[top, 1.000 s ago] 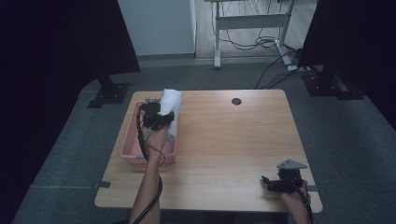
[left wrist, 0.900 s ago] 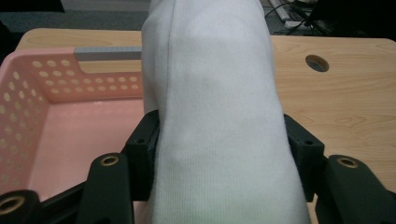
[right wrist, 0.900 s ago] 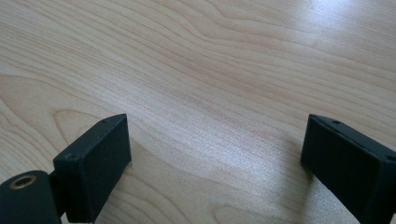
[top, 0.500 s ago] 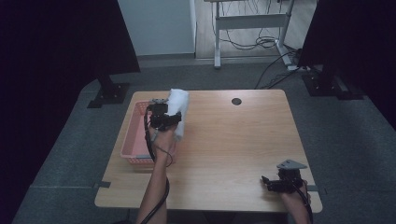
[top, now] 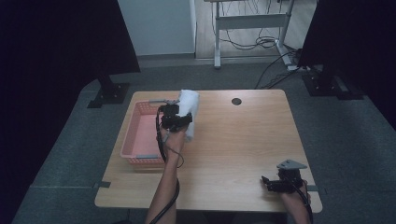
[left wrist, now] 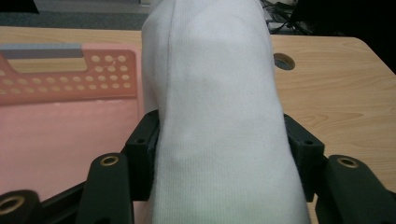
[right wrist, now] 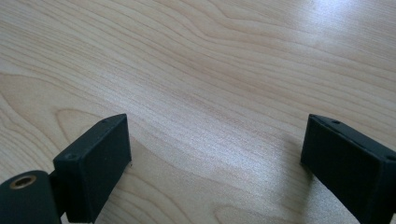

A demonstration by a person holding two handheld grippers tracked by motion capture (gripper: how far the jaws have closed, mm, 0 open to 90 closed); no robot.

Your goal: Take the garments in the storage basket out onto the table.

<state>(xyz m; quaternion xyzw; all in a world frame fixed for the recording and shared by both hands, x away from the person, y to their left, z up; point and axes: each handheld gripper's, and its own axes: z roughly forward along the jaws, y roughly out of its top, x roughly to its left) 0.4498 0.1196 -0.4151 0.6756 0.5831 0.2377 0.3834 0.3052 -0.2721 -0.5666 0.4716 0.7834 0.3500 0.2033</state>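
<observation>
The left gripper (top: 180, 122) is clamping a white towel (left wrist: 215, 107) beside the pink basket (top: 140, 140), while the right gripper (right wrist: 215, 163) is idling with jaws spread over the table (top: 233, 140).

Lab or studio: black curtains (top: 51, 42), light stands (top: 109, 91), cabled desk frame (top: 252, 23), carpet.
</observation>
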